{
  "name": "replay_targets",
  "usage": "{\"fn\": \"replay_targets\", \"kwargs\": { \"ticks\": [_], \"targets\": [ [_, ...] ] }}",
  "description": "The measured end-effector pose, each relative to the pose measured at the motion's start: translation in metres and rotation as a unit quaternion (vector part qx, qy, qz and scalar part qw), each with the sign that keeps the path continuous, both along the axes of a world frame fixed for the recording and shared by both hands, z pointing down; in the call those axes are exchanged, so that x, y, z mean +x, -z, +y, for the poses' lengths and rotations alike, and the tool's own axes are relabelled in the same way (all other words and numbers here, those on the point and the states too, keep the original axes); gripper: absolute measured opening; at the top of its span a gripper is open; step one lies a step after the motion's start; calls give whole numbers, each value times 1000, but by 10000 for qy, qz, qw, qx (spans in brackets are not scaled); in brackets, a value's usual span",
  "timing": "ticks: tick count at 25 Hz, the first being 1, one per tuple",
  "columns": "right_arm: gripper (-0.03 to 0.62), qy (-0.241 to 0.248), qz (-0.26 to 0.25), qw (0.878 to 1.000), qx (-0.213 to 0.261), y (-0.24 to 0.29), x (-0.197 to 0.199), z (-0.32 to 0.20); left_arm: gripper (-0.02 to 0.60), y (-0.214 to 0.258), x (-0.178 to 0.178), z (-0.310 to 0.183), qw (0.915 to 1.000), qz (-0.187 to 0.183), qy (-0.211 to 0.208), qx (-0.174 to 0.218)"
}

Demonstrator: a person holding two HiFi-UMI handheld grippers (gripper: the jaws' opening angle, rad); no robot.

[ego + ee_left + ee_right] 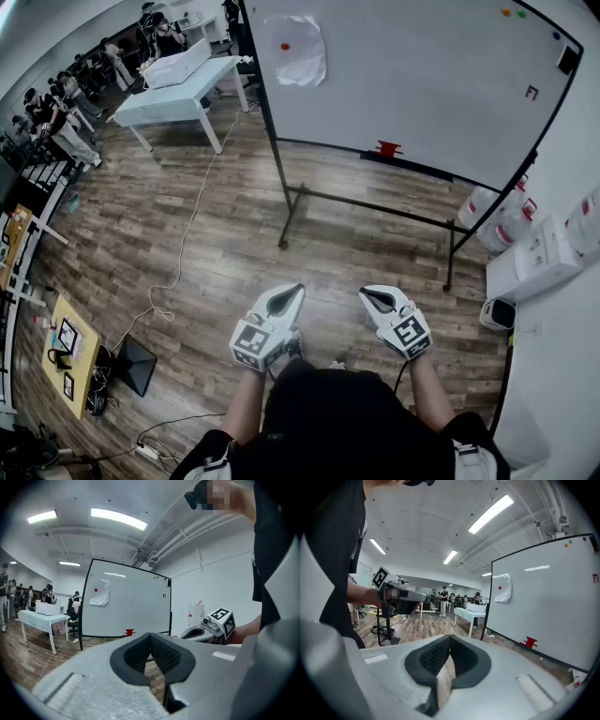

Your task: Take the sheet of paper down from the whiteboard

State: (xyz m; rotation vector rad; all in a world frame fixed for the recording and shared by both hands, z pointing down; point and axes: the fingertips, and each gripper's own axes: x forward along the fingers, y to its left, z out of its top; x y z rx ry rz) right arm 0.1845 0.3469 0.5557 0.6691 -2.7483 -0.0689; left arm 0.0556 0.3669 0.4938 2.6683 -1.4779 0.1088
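Sheet of paper [302, 49] hangs on the whiteboard [422, 84], pinned by a red magnet [286, 46], well ahead of the left gripper [284, 302] and right gripper [380, 300]. Both grippers' jaws are closed together, holding nothing.

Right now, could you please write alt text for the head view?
A sheet of paper hangs under a red magnet at the upper left of a freestanding whiteboard. Nearer the camera, the person holds the left gripper and right gripper shut and empty over the wood floor, short of the board.
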Motion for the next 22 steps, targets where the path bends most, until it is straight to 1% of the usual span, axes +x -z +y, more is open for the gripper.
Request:
{"fn": "replay_targets", "kwargs": {
  "ticks": [11,17,22],
  "targets": [
    [3,162,11,9999,-35,-4,-3,-8,11,-4,-1,-5,10000,-51,76,-31],
    [3,190,40,9997,-137,-10,-7,-10,11,-10,-11,-6,9997,80,189,-91],
    [3,80,-81,9996,-241,-8,-18,-28,11,-7,-27,-19,9998,45,193,-102]
  ]
}}
